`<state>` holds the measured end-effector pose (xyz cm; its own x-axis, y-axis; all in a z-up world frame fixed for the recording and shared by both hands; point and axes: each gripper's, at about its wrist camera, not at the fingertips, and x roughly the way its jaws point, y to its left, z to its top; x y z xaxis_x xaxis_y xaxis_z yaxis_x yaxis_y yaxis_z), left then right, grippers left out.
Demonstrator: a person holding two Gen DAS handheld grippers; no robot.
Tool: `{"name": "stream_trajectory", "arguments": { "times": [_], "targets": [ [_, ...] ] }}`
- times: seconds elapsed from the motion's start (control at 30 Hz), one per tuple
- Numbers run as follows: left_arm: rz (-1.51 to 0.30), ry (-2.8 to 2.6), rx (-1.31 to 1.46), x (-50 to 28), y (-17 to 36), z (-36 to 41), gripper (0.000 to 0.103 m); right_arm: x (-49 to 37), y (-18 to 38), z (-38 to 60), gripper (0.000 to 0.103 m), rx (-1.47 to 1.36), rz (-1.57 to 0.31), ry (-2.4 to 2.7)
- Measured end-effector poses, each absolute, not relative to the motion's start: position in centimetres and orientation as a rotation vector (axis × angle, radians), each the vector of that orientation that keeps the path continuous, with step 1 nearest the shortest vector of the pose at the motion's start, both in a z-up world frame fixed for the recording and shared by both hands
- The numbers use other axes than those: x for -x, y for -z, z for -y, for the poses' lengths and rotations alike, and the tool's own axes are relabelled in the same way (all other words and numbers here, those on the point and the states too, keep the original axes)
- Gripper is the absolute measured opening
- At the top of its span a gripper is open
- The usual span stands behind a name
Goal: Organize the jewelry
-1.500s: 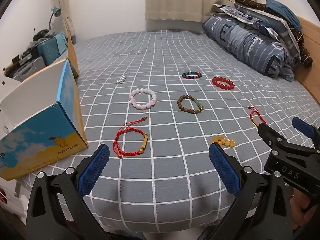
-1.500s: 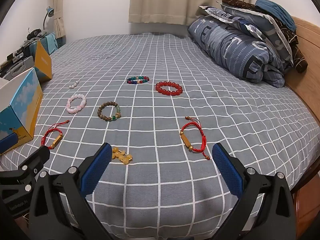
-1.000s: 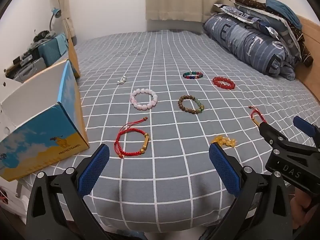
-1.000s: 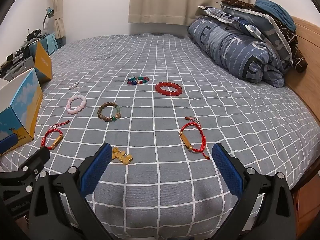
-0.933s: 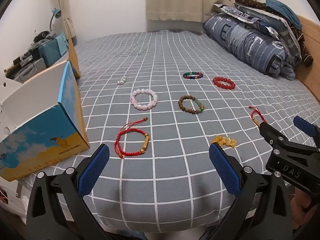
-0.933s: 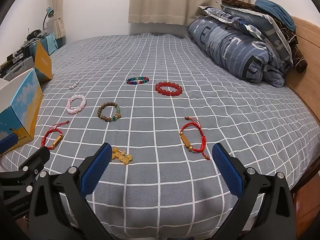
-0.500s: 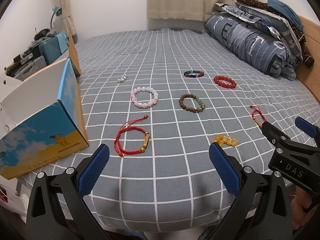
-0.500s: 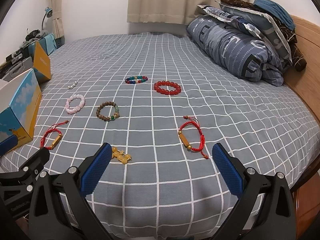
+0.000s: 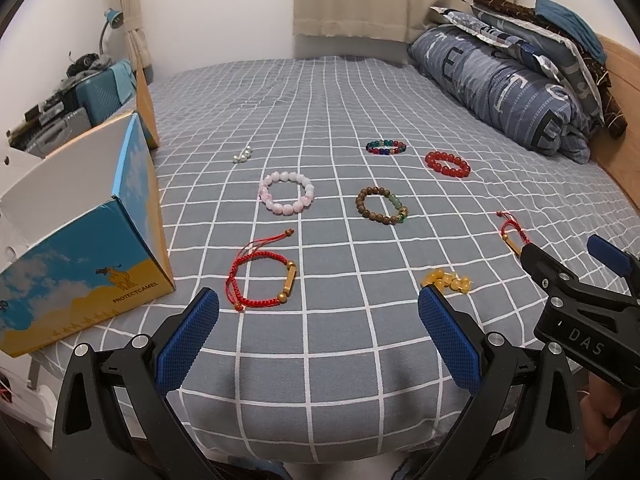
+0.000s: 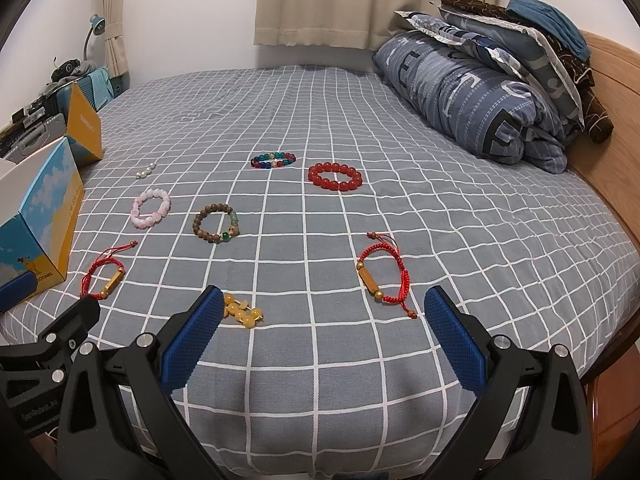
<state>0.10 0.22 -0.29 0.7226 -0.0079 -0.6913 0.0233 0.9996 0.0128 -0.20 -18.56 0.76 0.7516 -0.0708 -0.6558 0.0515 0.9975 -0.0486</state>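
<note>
Right now both tools hang over the near edge of the bed point(image 9: 320, 92), nothing gripped: the left gripper point(image 9: 318, 338) has its blue pads spread wide and empty, and the right gripper point(image 10: 320, 334) stands just as wide, also empty

All the jewelry lies loose on the checked cover. Near the left edge, beside the open blue box point(image 9: 80, 256), sits a red cord bracelet point(image 9: 262, 282) with a gold bar; its twin point(image 10: 380, 274) lies toward the right. A small heap of amber beads point(image 10: 242, 312) rests close to the near edge, just past the right gripper's left pad. Further in are the pink bead bracelet point(image 9: 286, 198), the brown wooden one point(image 9: 382, 210), the red bead ring point(image 10: 335, 176), the multicoloured one point(image 10: 273, 159) and a few pearls point(image 9: 242, 155)

I judge all of it light. The cords are limp and should be pinched at the stiff gold bar. Round beads look slippery; best close across one side of a ring, pressing slightly into the soft cover
</note>
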Motion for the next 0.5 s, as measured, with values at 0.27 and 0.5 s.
{"name": "stream_trajectory", "arguments": {
  "times": [0.27,0.5],
  "targets": [
    [-0.775,0.014,-0.017,-0.24,0.41,-0.28,0.097,0.32,-0.84,18.40,0.096,0.030,-0.719,0.063],
    [-0.755,0.016,-0.015,0.03,-0.01,-0.23,0.097,0.19,-0.75,18.26,0.096,0.030,-0.722,0.056]
  ]
}}
